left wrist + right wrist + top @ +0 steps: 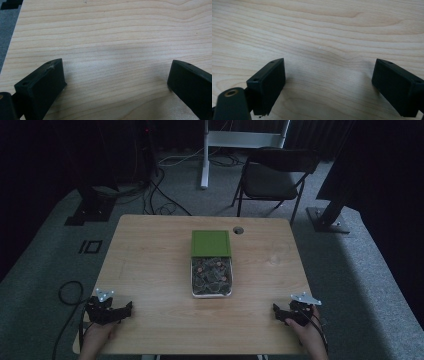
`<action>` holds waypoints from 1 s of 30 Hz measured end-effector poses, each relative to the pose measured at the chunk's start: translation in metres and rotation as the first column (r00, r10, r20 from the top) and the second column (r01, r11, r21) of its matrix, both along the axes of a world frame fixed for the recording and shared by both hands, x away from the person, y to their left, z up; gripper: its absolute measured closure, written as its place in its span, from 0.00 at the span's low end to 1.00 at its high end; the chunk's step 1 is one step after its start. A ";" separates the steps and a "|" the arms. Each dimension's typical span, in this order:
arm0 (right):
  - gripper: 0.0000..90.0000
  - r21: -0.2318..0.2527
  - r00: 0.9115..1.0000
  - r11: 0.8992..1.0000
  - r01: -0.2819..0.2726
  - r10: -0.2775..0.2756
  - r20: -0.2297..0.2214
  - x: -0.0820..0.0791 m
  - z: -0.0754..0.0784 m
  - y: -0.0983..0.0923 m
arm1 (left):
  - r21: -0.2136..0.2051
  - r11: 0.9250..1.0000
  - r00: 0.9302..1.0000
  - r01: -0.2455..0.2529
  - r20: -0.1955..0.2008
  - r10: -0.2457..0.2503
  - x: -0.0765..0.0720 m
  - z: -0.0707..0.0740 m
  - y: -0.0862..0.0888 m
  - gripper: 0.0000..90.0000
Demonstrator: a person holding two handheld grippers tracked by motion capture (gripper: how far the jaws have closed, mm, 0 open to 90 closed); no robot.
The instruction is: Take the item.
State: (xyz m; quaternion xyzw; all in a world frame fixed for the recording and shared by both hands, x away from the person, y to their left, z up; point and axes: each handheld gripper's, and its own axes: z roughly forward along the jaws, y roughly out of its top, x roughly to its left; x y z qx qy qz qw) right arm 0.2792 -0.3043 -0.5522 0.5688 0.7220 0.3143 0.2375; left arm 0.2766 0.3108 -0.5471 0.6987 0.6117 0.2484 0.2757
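Observation:
A clear box (211, 277) holding several small brown and dark pieces sits in the middle of the wooden table (150, 265). Its green lid (211, 243) lies flat just behind it, touching its far edge. My left gripper (125, 309) rests at the table's near left corner, held by a hand. In the left gripper view, my left gripper (116, 75) stands open over bare wood. My right gripper (277, 311) rests at the near right corner in the other hand. The right gripper view has my right gripper (328, 73) open wide, nothing between its jaws.
A round cable hole (238, 230) is near the table's far edge. Beyond the table stand a dark folding chair (272, 177) and a white stand leg (205, 155). Cables lie on the grey carpet (70, 292) at left.

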 end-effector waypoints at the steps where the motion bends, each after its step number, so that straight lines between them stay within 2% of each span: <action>1: 0.13 0.000 1.000 1.000 -0.004 0.004 0.000 0.000 0.000 0.000 | 0.000 1.000 1.000 0.000 0.000 0.000 0.000 0.000 0.000 0.02; 22: 0.13 -0.001 1.000 1.000 -0.015 0.015 0.000 0.000 0.000 0.000 | 0.001 1.000 1.000 0.016 -0.001 -0.016 0.000 0.000 0.001 0.02; 30: 0.13 0.002 1.000 1.000 -0.002 0.002 0.002 0.000 0.000 0.001 | 0.002 1.000 1.000 0.017 -0.001 -0.017 0.000 0.000 0.001 0.02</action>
